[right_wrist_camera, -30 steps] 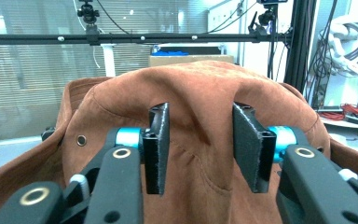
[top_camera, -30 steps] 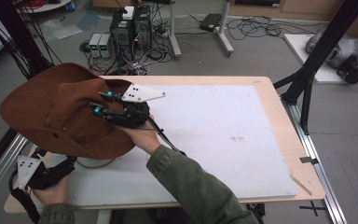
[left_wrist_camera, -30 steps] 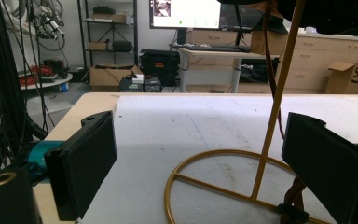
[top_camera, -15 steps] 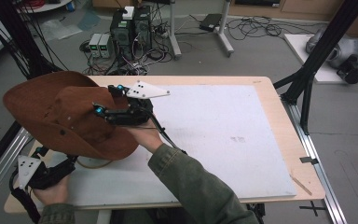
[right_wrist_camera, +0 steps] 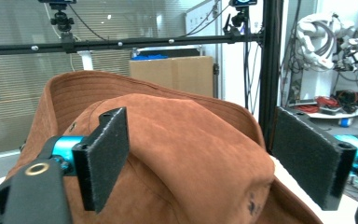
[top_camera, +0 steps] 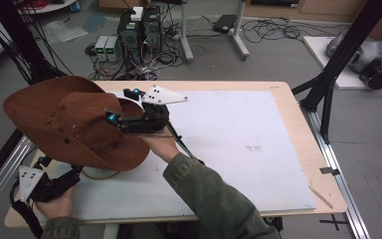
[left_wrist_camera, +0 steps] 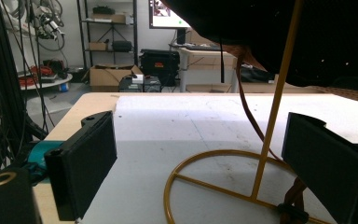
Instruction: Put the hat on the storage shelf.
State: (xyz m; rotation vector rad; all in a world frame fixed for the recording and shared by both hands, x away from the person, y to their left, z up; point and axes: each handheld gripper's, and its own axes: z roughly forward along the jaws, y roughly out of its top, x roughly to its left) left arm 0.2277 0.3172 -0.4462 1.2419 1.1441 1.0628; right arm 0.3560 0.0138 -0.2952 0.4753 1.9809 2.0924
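At the left of the high view, a brown suede cowboy hat (top_camera: pixel 74 124) sits perched over a gold wire hat stand (left_wrist_camera: pixel 242 172) on the white counter (top_camera: pixel 238 144). My right gripper (top_camera: pixel 114 107) is at the hat's right side, its fingers (right_wrist_camera: pixel 105 151) spread open to either side of the crown, not clamping it. My left gripper (top_camera: pixel 54 181) rests low at the lower left of the frame, beneath the brim, its fingers (left_wrist_camera: pixel 86 163) open and empty, the stand's upright rod just ahead between them; my right hand looks nearer the hat.
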